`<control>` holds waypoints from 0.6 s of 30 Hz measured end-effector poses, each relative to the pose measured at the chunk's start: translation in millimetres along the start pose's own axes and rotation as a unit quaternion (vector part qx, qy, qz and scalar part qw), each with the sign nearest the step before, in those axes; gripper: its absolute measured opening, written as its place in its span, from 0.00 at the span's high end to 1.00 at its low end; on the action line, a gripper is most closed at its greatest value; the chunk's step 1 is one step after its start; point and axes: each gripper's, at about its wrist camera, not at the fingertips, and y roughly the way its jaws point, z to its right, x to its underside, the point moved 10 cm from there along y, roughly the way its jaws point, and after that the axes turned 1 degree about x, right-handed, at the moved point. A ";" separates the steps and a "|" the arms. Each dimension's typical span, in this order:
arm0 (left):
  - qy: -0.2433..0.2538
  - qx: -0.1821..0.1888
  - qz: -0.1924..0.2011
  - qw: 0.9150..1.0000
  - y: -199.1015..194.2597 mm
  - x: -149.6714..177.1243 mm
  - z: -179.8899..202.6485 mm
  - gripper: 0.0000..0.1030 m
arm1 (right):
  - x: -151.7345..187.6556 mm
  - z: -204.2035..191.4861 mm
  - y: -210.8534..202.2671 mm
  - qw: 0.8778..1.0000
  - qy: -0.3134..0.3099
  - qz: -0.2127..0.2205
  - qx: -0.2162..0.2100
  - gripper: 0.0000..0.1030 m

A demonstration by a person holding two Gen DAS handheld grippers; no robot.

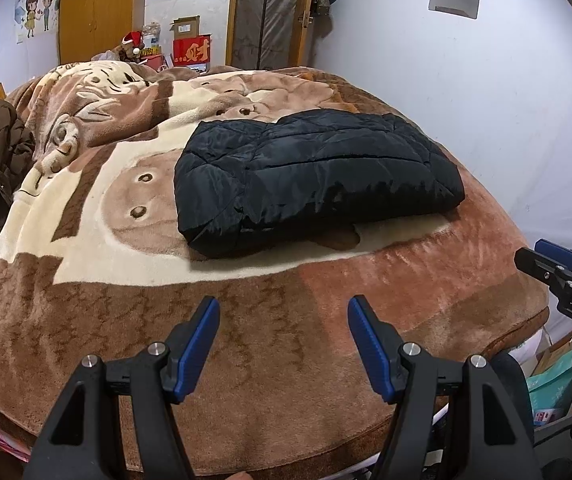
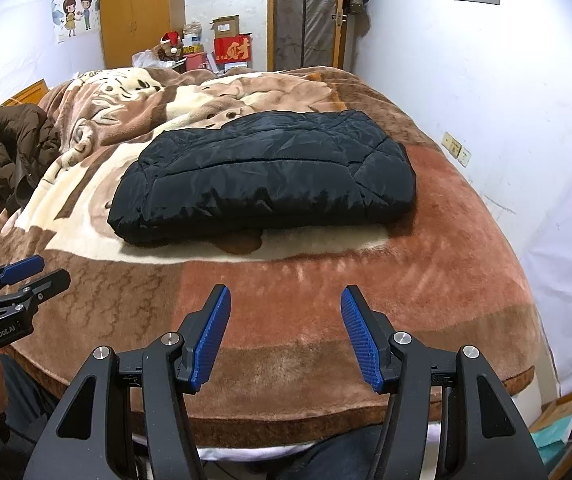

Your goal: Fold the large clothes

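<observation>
The left gripper (image 1: 284, 316) has its jaws spread wide, the blue pads (image 1: 200, 350) well apart with nothing between them, and they touch nothing; they hang above the near brown border of the blanket (image 1: 246, 288) that covers the bed. The right gripper (image 2: 286, 306) stands the same way, jaws wide apart and empty, its ribbed blue pads (image 2: 210, 340) above the reddish-brown patch of the blanket near the bed's front edge. Both tools point forward and slightly down toward the middle of the bed, held side by side; each shows at the edge of the other's view, the right one low at the right in the left wrist view, though from that side angle its opening is hard to judge. The black quilted jacket (image 1: 314, 172) lies folded into a compact bundle on the cream and tan part of the blanket, beyond both grippers and apart from them, nearer the wall side. A brown padded coat (image 2: 10, 152) lies crumpled at the far left edge of the bed, well apart from the black one. A red box (image 2: 232, 50) stands behind the bed by the wooden wardrobe (image 2: 134, 12).
</observation>
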 end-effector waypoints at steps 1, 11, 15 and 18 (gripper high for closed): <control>0.000 0.000 0.000 1.000 -0.4 -0.1 0.1 0.33 | -0.3 0.0 -0.4 1.000 -0.001 0.000 0.000 0.44; 0.001 0.000 0.000 1.000 -2.7 0.3 1.8 0.33 | 0.1 -0.3 -2.0 1.000 -0.001 0.002 -0.001 0.44; 0.001 0.000 0.000 1.000 -3.1 0.8 3.0 0.33 | 0.1 -0.1 -2.1 1.000 -0.001 0.001 -0.001 0.44; 0.002 0.000 -0.003 1.000 -4.1 3.8 3.1 0.33 | -0.1 0.0 -1.8 1.000 -0.002 0.002 0.001 0.44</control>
